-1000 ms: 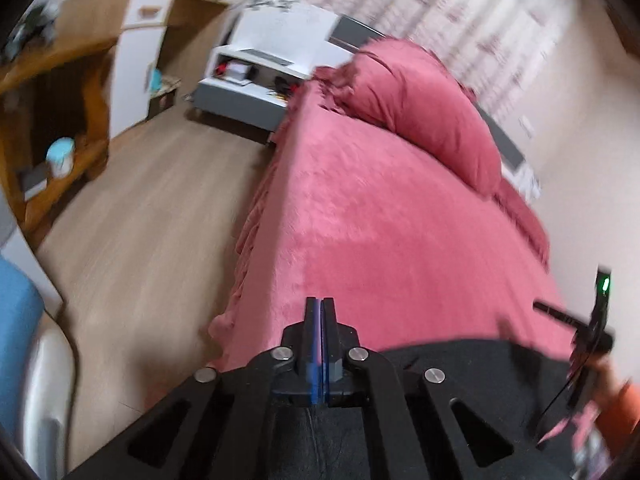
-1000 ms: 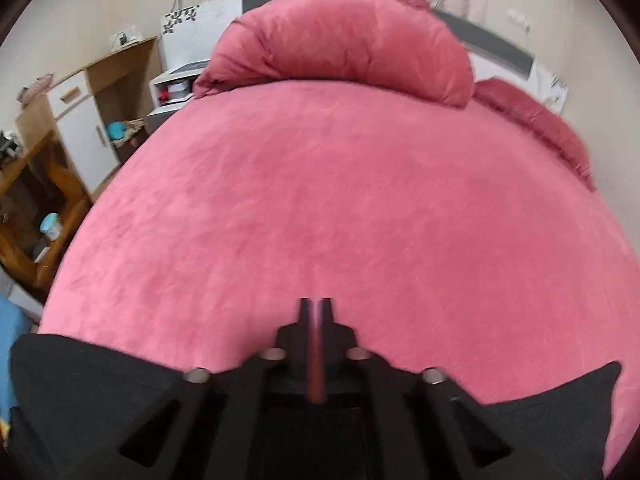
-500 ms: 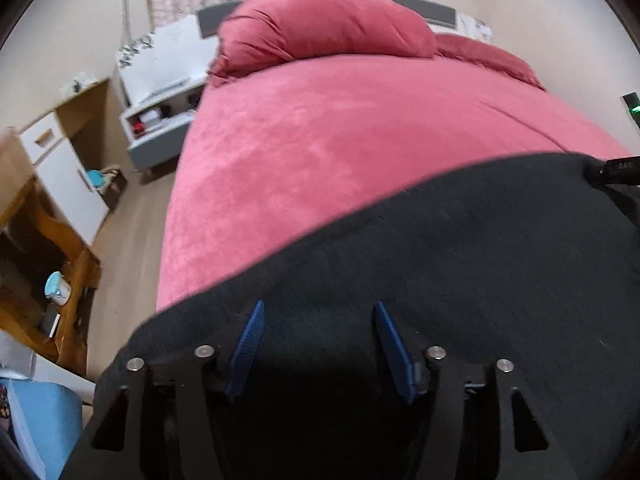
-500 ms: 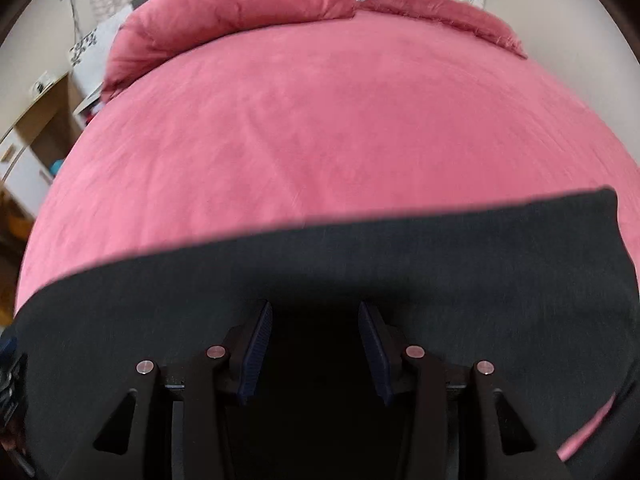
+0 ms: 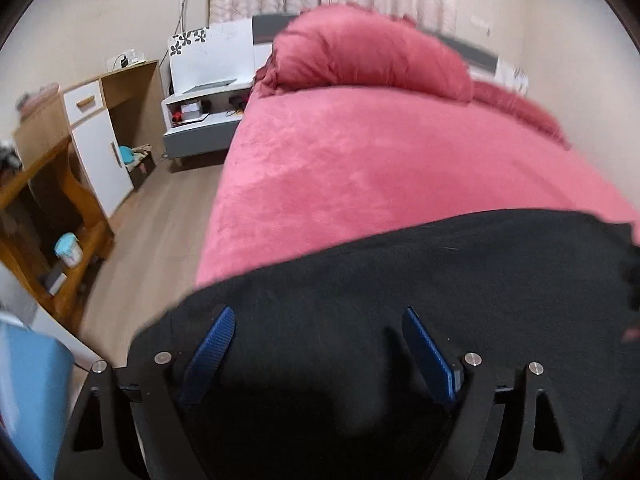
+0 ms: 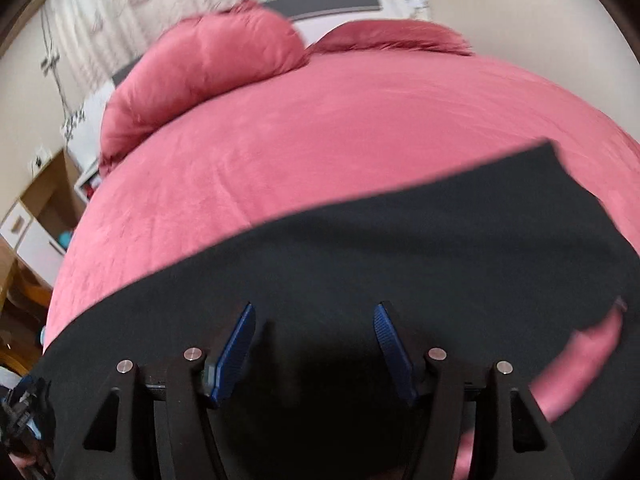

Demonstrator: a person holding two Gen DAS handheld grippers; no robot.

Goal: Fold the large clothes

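Left gripper (image 5: 316, 354) first: jaws apart and opening, blue pads (image 5: 212, 354) clear of the cloth, nothing pinched between them. Under it lies the black garment (image 5: 420, 280), spread flat on the near end of the bed (image 5: 360, 168). Its long axis runs across the bed, side to side. Its far edge is a fairly straight line sloping across the pink cover, and its left corner sits right at the bed's left edge, by the wood floor (image 5: 160, 232). Past that edge the cover is bare up to the pillow (image 5: 372, 52) at the headboard, so lots of open room ahead. Off to the left, a wooden desk (image 5: 44, 200) and a white cabinet (image 5: 100, 148) stand well apart from the bed.

Now the right gripper (image 6: 314, 344): jaws also parted and opening, cloth beneath them, not clamped. The garment's right corner (image 6: 548, 152) pokes furthest up the bed; beyond its right side, pink cover shows.
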